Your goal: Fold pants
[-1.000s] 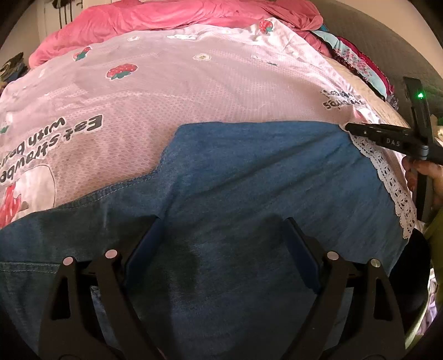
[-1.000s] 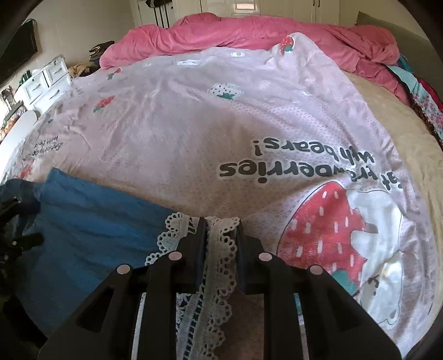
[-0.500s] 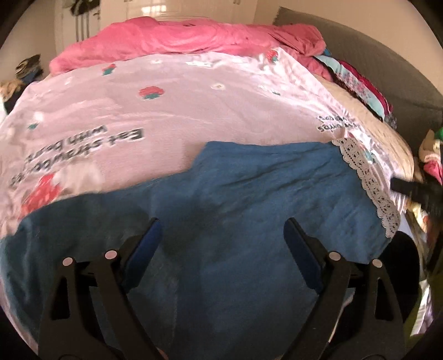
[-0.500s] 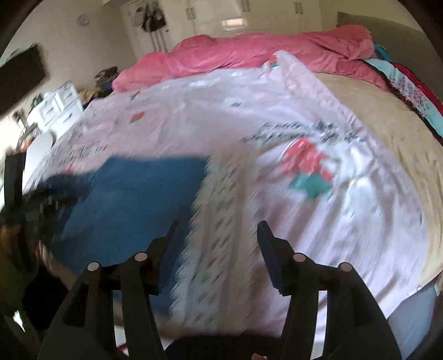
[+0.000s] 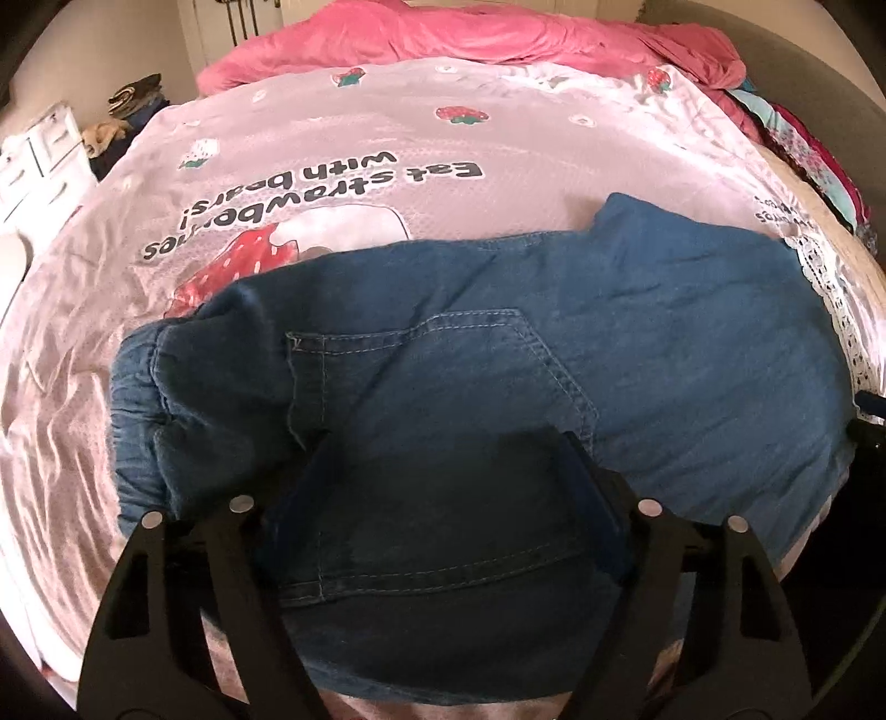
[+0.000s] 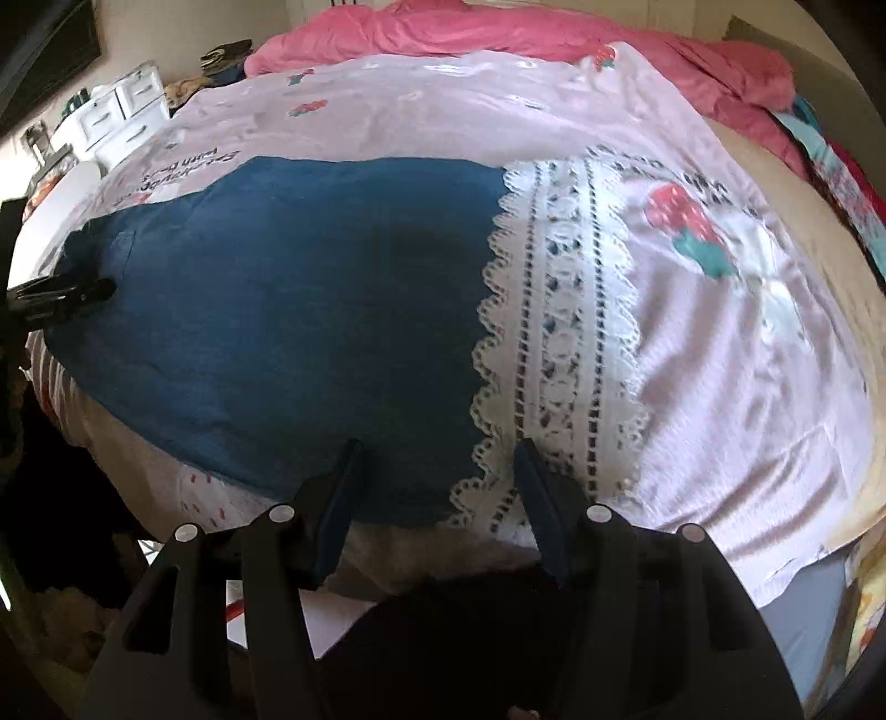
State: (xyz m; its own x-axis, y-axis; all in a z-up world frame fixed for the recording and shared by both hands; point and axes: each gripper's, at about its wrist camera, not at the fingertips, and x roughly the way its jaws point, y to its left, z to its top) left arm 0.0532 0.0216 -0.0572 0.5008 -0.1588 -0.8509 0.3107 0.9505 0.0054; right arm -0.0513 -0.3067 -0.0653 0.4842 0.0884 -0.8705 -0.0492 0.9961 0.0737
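My bed (image 6: 775, 183) carries a pale pink strawberry-print sheet (image 5: 498, 144) with a rumpled pink duvet (image 5: 443, 33) at its far end. The blue denim pants (image 5: 609, 332) lie flat on the sheet, lace hem (image 6: 559, 310) spread out.

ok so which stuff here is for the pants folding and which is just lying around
For the job: denim pants, with lace hem; left gripper, closing over the pants; right gripper.

Lying about: strawberry sheet, pink duvet, white drawers.

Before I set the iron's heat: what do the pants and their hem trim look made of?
Pants: denim by the look, matte blue woven cloth with pale topstitching around a patch pocket. Trim: white openwork lace, probably cotton, with scalloped edges and rows of holes.
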